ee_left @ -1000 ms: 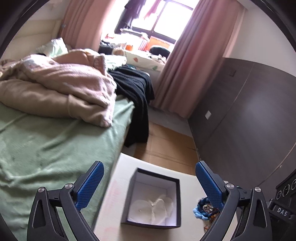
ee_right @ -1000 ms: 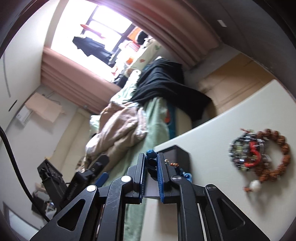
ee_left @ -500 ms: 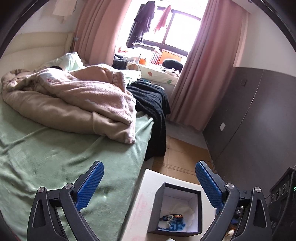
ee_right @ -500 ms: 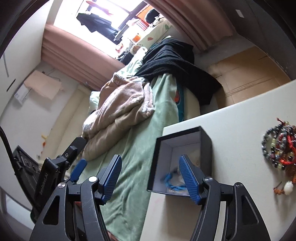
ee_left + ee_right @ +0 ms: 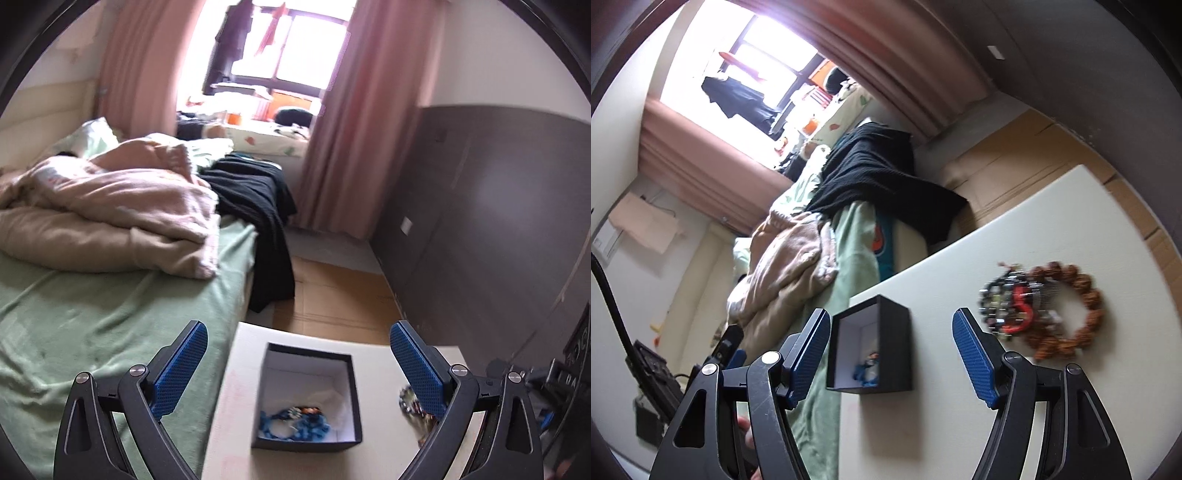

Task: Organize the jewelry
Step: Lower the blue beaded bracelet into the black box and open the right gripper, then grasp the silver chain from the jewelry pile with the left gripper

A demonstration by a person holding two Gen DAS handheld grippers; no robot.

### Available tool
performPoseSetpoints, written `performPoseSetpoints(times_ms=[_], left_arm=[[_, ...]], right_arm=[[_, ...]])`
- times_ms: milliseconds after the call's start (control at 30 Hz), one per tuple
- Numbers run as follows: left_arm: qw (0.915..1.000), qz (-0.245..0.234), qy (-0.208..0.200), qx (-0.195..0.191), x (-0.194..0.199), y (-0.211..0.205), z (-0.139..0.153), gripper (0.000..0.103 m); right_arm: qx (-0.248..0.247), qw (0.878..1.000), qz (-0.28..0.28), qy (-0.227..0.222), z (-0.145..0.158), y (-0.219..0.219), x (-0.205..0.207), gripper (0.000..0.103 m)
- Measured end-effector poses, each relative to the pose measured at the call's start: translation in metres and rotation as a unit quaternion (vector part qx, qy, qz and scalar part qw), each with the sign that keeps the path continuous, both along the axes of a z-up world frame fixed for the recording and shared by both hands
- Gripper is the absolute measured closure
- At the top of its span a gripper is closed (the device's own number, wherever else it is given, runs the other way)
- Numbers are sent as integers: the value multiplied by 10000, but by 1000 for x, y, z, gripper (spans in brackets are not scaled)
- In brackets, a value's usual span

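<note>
Your work surface is the cream-white tabletop [image 5: 1015, 369], set against the green-sheeted bed [image 5: 92, 314]. On it, near the bed-side edge, stands the small black square box with a white lining [image 5: 308, 398], open at the top. A blue beaded bracelet [image 5: 291, 424] already lies in its bottom, by the near wall. Well apart from the box, on the bare table, sits a cluster of jewelry yet to be stowed: a ring of large brown wooden beads [image 5: 1071, 314] touching a heap of dark mixed-bead bracelets with a red cord [image 5: 1012, 306].

Your left gripper [image 5: 299, 365] is spread wide and empty, hanging above the box with nothing between its blue pads. Your right gripper [image 5: 892, 354] is opening, its jaws parting with only air between them; the box shows through the gap, untouched.

The step in hand looks to be fetching the next piece. Swing the right gripper across to the cluster and pick one bracelet only. The brown ring probably gives the cleanest bite: come down over its outer arc, away from the tangle, so the dark strands do not lift with it. Pinch across the beads firmly, since they may roll. Keep the left gripper beside the box to steady it.
</note>
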State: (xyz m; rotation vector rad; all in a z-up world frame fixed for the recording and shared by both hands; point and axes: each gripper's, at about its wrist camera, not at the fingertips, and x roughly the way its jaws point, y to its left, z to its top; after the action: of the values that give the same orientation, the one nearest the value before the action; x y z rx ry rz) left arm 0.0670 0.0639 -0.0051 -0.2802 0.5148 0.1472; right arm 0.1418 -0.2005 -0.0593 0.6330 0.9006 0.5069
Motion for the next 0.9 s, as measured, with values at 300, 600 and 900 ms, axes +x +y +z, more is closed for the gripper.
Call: performPoseSetpoints(times_ms=[300,600,900], left_arm=[[9966,-684,462,12,21,-47,-12,4],[9832,-1454,1097,77,60,-100,-19,34],[9666,-1832,1793,5,99,-136,-56,57]], right_arm=[[-93,9986,-385,339,-8,-46,-3,12],[256,9925,-993,669,-20,-92,5,12],[292,9876,-1204,963,-28,-112,11,12]])
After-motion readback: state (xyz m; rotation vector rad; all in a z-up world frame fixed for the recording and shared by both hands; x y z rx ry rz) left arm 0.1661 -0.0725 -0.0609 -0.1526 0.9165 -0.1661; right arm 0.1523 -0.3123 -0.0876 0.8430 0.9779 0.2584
